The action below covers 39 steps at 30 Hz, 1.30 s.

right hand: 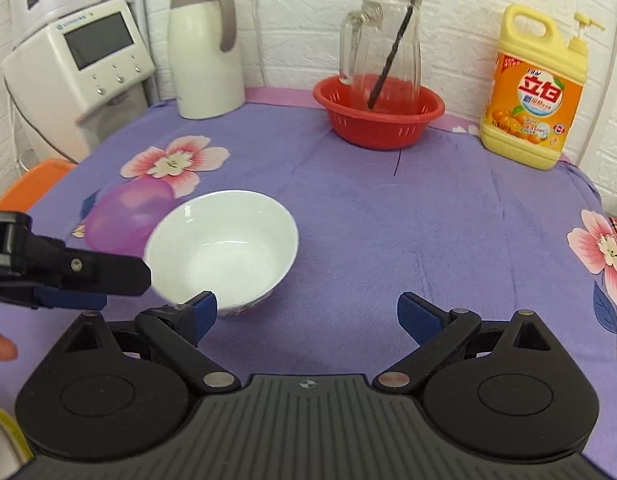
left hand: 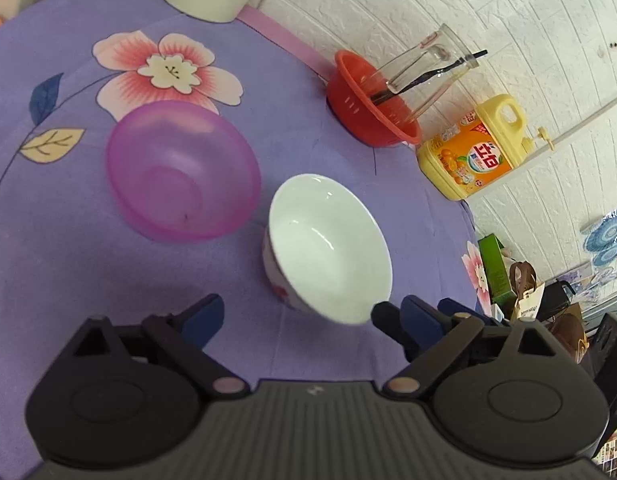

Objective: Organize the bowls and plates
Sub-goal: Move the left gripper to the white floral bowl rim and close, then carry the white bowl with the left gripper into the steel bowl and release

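A white ceramic bowl (left hand: 328,244) with a floral outside stands upright on the purple flowered tablecloth (left hand: 68,260). It also shows in the right wrist view (right hand: 224,250). A translucent pink plastic bowl (left hand: 182,170) sits just left of it, partly hidden behind it in the right wrist view (right hand: 124,216). My left gripper (left hand: 298,312) is open, close to the white bowl's near rim, one finger beside the rim. It shows from the side in the right wrist view (right hand: 108,276). My right gripper (right hand: 308,308) is open and empty, its left finger just before the white bowl.
A red colander (right hand: 378,114) holding a glass pitcher (right hand: 382,40) with a black stick stands at the back. A yellow detergent jug (right hand: 534,96) is back right, a white thermos (right hand: 204,48) and a white appliance (right hand: 80,64) back left. The table's right edge (left hand: 474,248) drops off.
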Each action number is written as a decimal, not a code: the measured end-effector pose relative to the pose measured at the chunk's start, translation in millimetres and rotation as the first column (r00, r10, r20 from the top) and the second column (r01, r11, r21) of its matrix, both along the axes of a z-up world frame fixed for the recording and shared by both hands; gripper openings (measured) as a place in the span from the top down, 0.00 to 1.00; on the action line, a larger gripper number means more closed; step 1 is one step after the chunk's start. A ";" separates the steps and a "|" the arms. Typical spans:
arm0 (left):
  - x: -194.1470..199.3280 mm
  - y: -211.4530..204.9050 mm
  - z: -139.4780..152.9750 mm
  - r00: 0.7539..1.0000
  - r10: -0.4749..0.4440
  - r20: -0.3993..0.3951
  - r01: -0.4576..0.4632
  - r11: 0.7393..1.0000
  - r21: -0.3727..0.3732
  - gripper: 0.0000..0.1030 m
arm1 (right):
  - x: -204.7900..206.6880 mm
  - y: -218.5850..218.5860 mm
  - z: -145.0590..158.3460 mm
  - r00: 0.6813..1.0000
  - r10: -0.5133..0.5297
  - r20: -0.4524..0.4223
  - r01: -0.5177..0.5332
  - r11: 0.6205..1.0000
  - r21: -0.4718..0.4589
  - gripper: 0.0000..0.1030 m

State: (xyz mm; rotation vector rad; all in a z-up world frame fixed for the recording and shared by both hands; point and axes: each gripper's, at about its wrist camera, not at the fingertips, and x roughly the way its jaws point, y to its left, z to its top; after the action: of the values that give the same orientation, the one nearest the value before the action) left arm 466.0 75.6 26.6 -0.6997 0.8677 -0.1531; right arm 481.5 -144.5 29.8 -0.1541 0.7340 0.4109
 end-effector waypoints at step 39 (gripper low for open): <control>-27.9 -48.3 19.0 0.996 -0.085 0.032 0.076 0.974 0.215 0.76 | -27.7 25.8 2.2 0.987 0.151 -0.047 -0.153 0.987 -0.056 0.32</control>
State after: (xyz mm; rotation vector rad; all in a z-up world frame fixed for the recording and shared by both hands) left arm 438.1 27.3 45.6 -0.4590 0.8588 -0.1441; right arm 453.8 -118.7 32.0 -0.2593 0.7799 0.5393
